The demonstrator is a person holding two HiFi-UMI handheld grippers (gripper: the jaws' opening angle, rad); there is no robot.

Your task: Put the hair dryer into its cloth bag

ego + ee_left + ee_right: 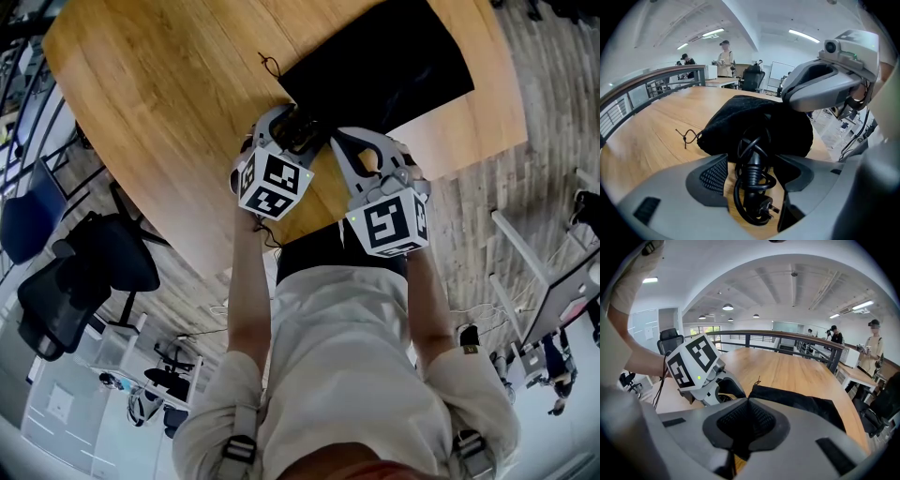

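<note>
Wooden tabletop (159,103) carries the black cloth bag (754,122); the hair dryer's cord (751,180) and plug (765,208) spill from its near mouth, untouched between the left claw's (753,174) wide-apart jaws. The right claw (749,401) is clamped on the bag's rim. If that pinch slips, the mouth could close against the coiled cord.

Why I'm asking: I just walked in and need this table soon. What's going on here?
A person is bagging a hair dryer with two handheld grippers at a wooden table. The black cloth bag lies on it. The dryer's body is out of sight, but its power cord and plug hang out of the bag's mouth. The left claw stands open around the cord without squeezing it. The right claw is shut, apparently pinching the bag's rim.
</note>
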